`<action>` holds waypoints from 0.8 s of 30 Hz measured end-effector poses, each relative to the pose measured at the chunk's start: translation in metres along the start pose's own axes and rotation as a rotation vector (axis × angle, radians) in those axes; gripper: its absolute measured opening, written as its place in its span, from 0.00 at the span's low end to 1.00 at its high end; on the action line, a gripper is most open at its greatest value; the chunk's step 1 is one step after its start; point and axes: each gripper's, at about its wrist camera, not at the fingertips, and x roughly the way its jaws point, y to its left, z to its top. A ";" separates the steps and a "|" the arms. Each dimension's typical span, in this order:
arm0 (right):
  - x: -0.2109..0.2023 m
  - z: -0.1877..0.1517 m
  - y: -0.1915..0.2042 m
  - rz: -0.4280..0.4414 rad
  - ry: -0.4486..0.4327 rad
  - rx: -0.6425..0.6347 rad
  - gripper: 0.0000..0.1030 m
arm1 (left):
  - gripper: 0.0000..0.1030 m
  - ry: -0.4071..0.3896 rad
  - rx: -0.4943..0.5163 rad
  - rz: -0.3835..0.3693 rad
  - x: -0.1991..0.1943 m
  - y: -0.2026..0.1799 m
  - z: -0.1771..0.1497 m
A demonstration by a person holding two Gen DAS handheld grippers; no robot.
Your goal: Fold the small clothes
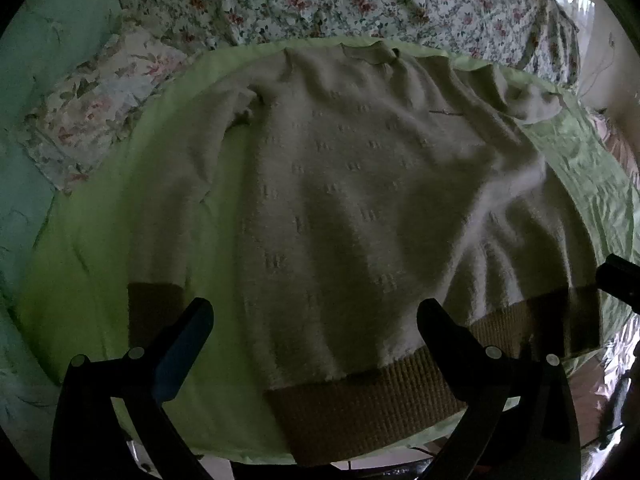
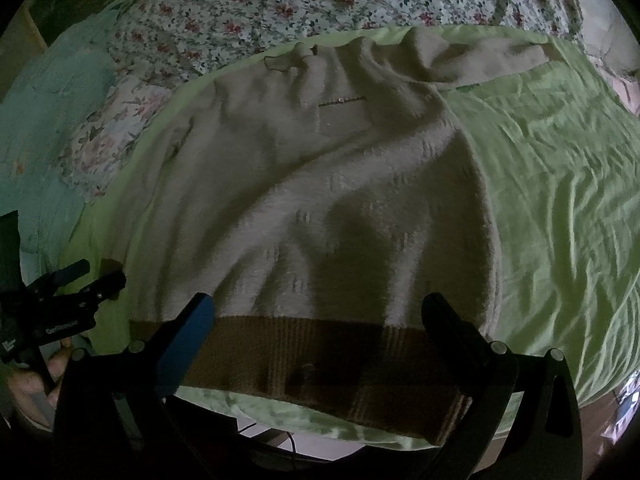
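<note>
Left wrist view: both the left gripper and right gripper wide apart, empty, over the sweater's brown hem.

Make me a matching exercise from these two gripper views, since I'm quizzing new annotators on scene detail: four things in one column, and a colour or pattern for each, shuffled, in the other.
Things:
1. sweater body
2. sweater hem band
3. sheet under the sweater
4. quilt beyond the collar

Colours or patterns:
A. small red flowers on white
B. light green
C. cream, fuzzy knit
D. tan, ribbed

Pairs: 1-C, 2-D, 3-B, 4-A
</note>
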 end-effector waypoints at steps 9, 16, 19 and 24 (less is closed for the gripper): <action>0.003 0.002 -0.006 0.011 0.006 0.025 1.00 | 0.99 0.003 -0.001 0.015 0.004 -0.002 0.003; 0.005 0.004 -0.012 0.023 0.008 0.049 1.00 | 0.99 0.006 0.000 0.013 0.007 -0.001 0.005; 0.006 0.008 -0.019 0.023 0.003 0.059 1.00 | 0.99 0.007 -0.001 0.012 0.010 0.000 0.008; 0.007 0.019 -0.034 0.031 -0.020 0.086 1.00 | 0.99 0.002 -0.015 -0.002 0.015 0.001 0.019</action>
